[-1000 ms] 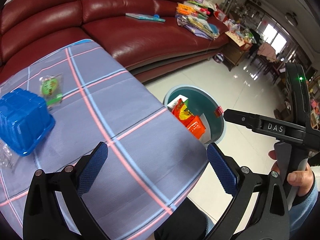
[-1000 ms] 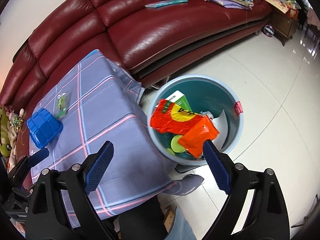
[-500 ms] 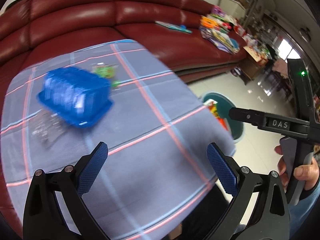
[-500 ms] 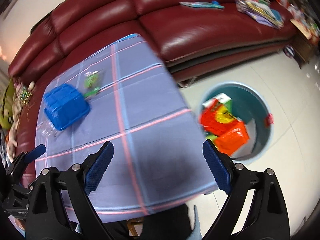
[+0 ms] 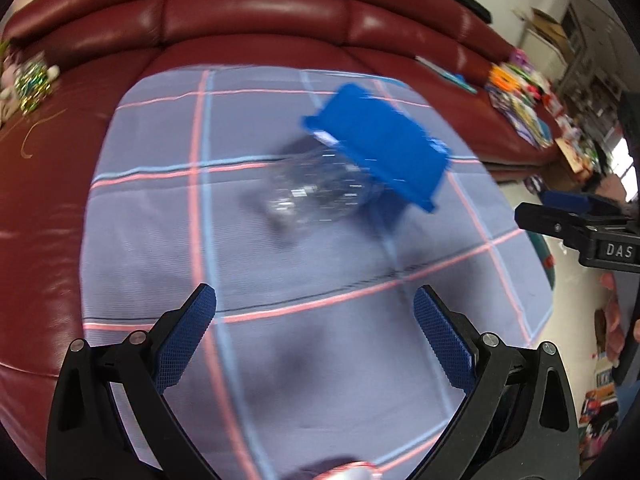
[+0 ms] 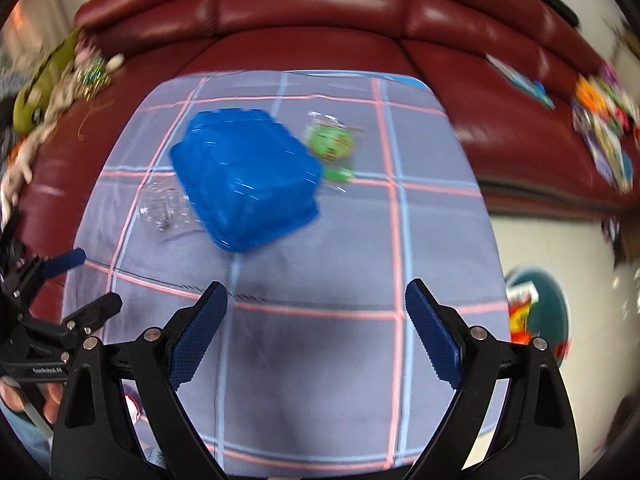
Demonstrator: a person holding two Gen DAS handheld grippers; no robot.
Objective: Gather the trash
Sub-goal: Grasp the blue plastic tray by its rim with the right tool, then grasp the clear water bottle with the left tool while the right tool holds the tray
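Two pairs of tongs are hovering over a table [image 6: 432,240] draped in a lavender cloth crossed with pink and pale blue lines. The left tongs [image 5: 316,336] are standing released, their blue pads spread wide with only cloth showing between them. The right tongs [image 6: 316,332] are likewise gaping, gripping nothing.

Toward the far half of the table, an upturned blue plastic tub [image 6: 244,180] is resting on the cloth, its rim down. A crumpled clear plastic wrapper [image 5: 308,196] is lying just beside the tub on its left, its edge seeming to tuck under the tub in the left wrist view, though blur is making the contact hard to judge. On the tub's far right, a small green packet [image 6: 332,144] in clear wrapping is lying flat on the cloth, close to the tub's corner.

Off the table's right edge, a teal bin [image 6: 556,316] is sitting on the pale tiled floor, with a red and yellow wrapper [image 6: 520,312] showing inside it. Both pairs of tongs are pointing at the near half of the table, well apart from the tub and from the bin.

A dark red leather sofa [image 5: 256,12] is curving round the far side and left of the table. Bright papers and packets [image 6: 604,120] are piling on its seat at far right, and a green soft toy [image 6: 44,80] is slumping on it at far left. Fingers of the person's hand [image 6: 24,396] are showing at the lower left of the right wrist view, wrapped round the left tongs' handle.
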